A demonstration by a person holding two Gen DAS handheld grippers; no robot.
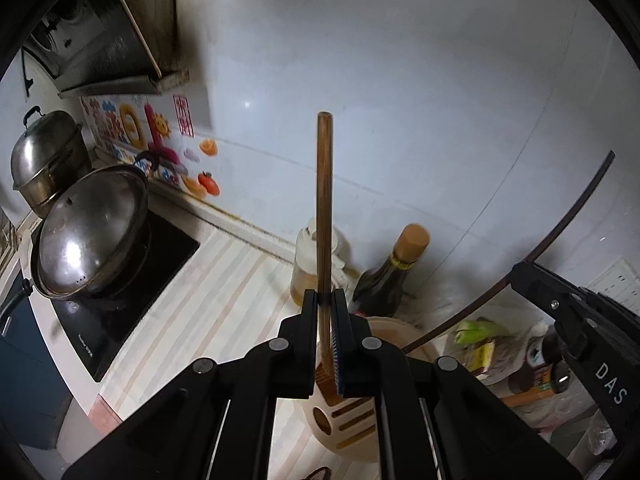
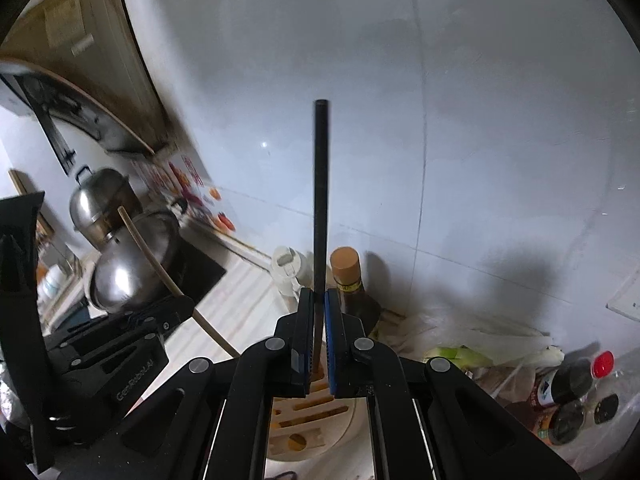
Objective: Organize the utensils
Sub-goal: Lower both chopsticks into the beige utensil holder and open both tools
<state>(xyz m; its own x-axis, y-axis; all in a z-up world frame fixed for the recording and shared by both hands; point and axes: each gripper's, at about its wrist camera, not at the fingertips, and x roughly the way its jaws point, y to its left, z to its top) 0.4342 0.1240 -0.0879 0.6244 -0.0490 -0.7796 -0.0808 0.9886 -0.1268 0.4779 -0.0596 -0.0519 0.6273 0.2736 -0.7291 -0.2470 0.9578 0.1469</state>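
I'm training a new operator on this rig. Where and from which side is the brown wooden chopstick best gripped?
Grip the brown wooden chopstick low on its shaft, from the sides, as the left gripper does. It stands nearly upright and is thin and round, so pads closing across it just above the cream slotted holder steady it.

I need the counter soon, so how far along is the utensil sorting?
Midway. The left gripper holds a brown chopstick and the right gripper a black chopstick, both lowered toward the slotted holder. Nothing looks seated yet; both need releasing.
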